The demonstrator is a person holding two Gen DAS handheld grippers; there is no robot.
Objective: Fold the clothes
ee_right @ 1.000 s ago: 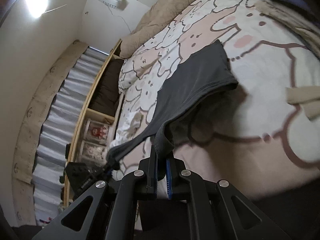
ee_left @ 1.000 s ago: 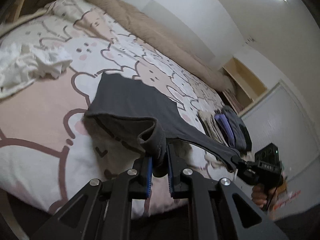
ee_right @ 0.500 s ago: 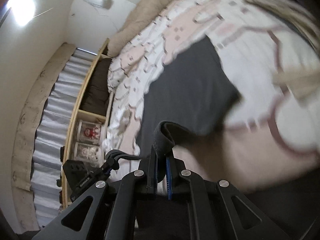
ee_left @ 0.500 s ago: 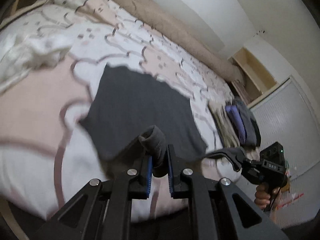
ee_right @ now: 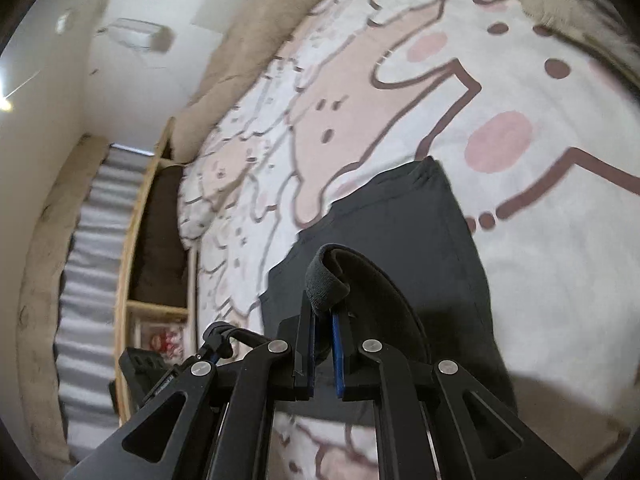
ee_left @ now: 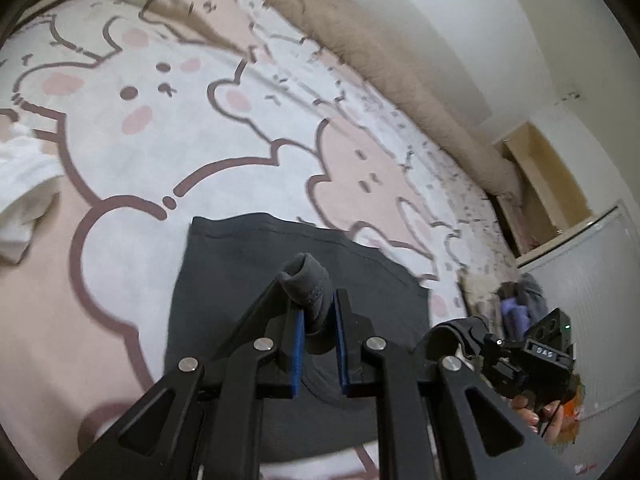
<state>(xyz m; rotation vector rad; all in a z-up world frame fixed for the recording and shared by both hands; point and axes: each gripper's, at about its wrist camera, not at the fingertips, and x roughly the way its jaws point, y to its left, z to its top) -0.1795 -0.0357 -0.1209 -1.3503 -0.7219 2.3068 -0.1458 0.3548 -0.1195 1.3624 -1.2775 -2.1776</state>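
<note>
A dark grey garment [ee_left: 248, 256] lies spread on the bunny-print bedspread [ee_left: 160, 128]. My left gripper [ee_left: 318, 312] is shut on a bunched edge of the garment, which bulges up between the blue pads. My right gripper [ee_right: 322, 312] is shut on another edge of the same garment [ee_right: 404, 216]. The right gripper shows in the left wrist view [ee_left: 472, 330] at lower right, close beside the left one. The left gripper shows in the right wrist view [ee_right: 218, 338] at lower left. Both held edges are over the flat part of the garment.
A white crumpled cloth [ee_left: 20, 188] lies at the left. A pile of folded clothes [ee_left: 516, 300] sits at the right of the bed. A beige blanket [ee_left: 360, 40] runs along the wall side. A wooden shelf [ee_right: 136, 240] stands beyond the bed.
Both grippers have moved forward and down over the bed with the held edges. The garment, earlier hanging stretched between them, now lies flatter with the held end brought over it.
</note>
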